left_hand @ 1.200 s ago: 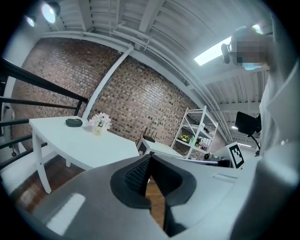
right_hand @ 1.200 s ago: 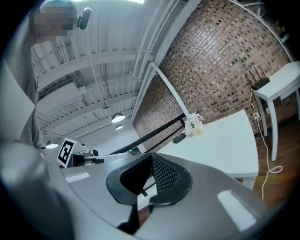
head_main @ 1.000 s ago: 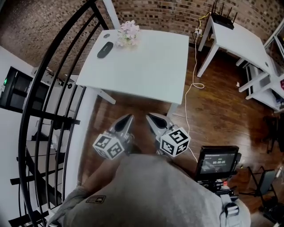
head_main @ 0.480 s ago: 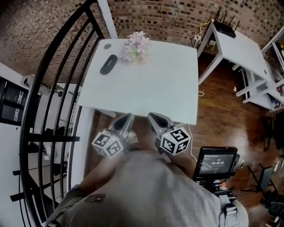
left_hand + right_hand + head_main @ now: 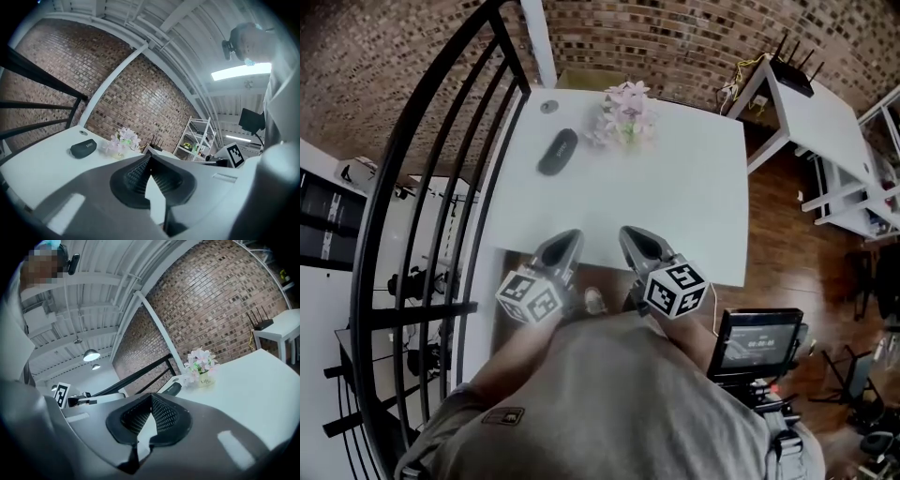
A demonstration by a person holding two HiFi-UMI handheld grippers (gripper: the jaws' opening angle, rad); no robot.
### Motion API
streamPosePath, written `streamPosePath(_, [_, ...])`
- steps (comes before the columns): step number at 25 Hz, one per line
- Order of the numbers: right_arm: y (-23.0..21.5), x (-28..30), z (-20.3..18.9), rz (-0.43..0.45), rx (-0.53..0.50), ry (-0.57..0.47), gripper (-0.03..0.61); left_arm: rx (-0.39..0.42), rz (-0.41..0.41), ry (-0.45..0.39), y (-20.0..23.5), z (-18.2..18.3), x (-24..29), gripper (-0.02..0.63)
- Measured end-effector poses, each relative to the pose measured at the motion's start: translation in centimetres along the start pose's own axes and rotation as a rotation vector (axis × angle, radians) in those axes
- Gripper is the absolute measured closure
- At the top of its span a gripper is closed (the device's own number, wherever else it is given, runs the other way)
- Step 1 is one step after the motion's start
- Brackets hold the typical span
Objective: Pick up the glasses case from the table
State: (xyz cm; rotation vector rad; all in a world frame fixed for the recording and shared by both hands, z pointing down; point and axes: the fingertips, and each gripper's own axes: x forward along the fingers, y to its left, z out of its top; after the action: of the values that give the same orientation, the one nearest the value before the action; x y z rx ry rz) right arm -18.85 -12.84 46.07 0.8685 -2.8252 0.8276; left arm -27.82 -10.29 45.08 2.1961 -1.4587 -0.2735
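On the white, smooth-topped square table (image 5: 675,216), toward its far left corner, lies 1 glasses case (image 5: 557,152). It is a dark, matte, elongated oval with rounded ends, lying flat, with small pale print on its top. To its right stands 1 small pot of pale pink flowers (image 5: 625,117). Beyond the case, near the table's back edge, sits 1 small round grey disc (image 5: 548,107). Case, pot and disc all lie apart from one another.

2 grippers are held side by side at the table's near edge, well apart from the case. The left gripper (image 5: 565,242) has its jaws pressed fully together with nothing between them. Its black pads (image 5: 136,173) are ribbed and sit in a smooth grey shell. The right gripper (image 5: 630,236) is closed the same way and also holds nothing, and its dark pads have a fine mesh-like grain. Each bears 1 marker cube (image 5: 677,289) faced with black-and-white squares.

At the left curves 1 black metal railing (image 5: 422,187) of several thin bars. A rough red-brown brick wall (image 5: 675,37) runs behind the table, and the floor (image 5: 787,234) is glossy brown wood. At the right stands 1 second white table (image 5: 834,122) carrying 1 black router (image 5: 797,77) with upright antennas. At the lower right is 1 small dark screen (image 5: 757,340) on a stand.
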Motion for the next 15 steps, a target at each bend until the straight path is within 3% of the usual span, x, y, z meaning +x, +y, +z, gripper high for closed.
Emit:
streamPosePath(7, [-1.2, 3.8, 1.0, 0.011, 0.003, 0.007, 0.566, 0.025, 0.062, 0.012, 4.5, 1.6, 2.2, 0.612])
streamPosePath(15, [-2.9, 8.4, 2.3, 0.030, 0.016, 0.042, 0.566, 0.103, 0.158, 0.089, 9.9, 3.2, 4.7, 0.612])
